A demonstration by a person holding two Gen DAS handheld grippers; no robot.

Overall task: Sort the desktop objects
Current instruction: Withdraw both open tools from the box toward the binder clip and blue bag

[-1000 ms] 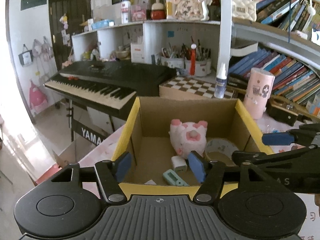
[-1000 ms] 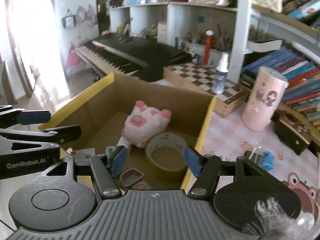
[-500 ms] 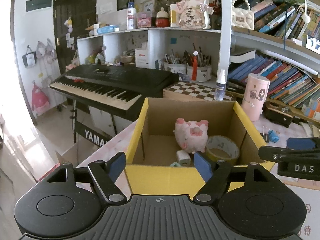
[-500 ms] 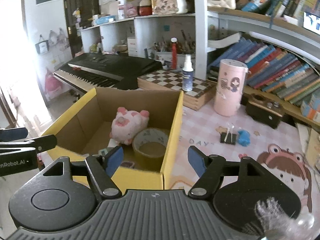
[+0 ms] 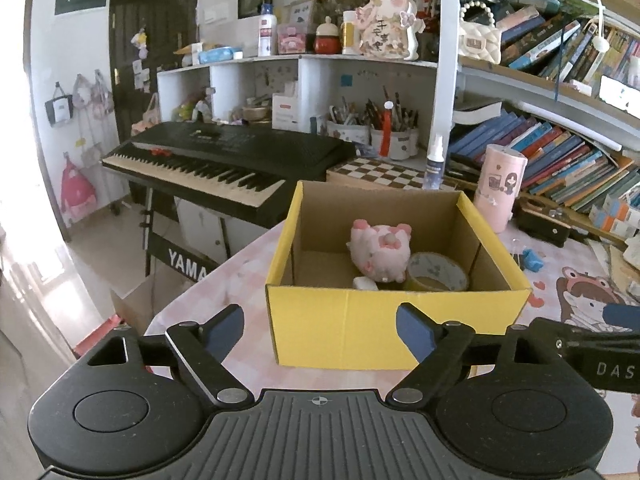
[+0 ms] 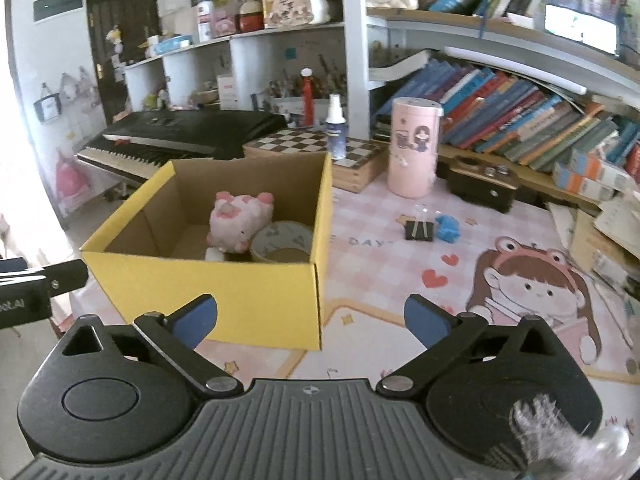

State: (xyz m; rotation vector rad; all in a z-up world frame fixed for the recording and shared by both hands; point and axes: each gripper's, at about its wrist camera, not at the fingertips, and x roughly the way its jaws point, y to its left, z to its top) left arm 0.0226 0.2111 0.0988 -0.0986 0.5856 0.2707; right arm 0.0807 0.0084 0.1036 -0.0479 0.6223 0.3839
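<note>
Blue-padded left hand-held gripper (image 5: 319, 330) spread wide, nothing between, jaws just been opening. Right hand-held gripper (image 6: 311, 320) likewise spread, empty, just opened further. Ahead on pink checked bench (image 6: 384, 280): yellow cardboard box (image 6: 208, 284) holding pink pig plush (image 6: 238, 220), tape roll (image 6: 282, 242). Right of box, binder clip (image 6: 419, 231), blue eraser (image 6: 448, 229) touching.

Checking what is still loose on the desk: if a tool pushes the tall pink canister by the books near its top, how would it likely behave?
The pink canister stands upright, tall and narrow, so it would probably tip rather than slide. Once down, its round body would likely roll.
</note>
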